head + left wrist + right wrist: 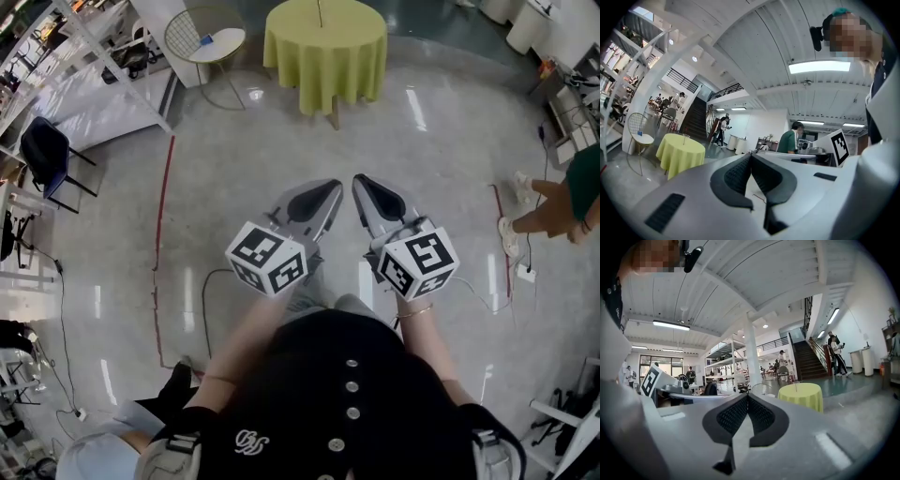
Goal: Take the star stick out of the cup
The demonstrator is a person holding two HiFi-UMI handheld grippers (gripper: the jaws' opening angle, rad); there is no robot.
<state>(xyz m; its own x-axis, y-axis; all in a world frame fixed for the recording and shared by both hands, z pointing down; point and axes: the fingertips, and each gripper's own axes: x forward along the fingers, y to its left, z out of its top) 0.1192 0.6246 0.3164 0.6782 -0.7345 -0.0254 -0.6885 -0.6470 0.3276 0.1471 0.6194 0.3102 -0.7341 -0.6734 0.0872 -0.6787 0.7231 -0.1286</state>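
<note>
Polished grey floor [281, 150]; green-clothed table [328, 56] upper centre. Your left gripper [332, 186] and right gripper [361, 181] sit closed, empty.

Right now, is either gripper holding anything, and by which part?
Nothing is held. The left gripper and the right gripper both have their fingers shut together, empty, far short of the green-clothed table.

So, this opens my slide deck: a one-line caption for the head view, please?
Left gripper and right gripper, both shut and empty, face a round table draped in yellow-green.
</note>
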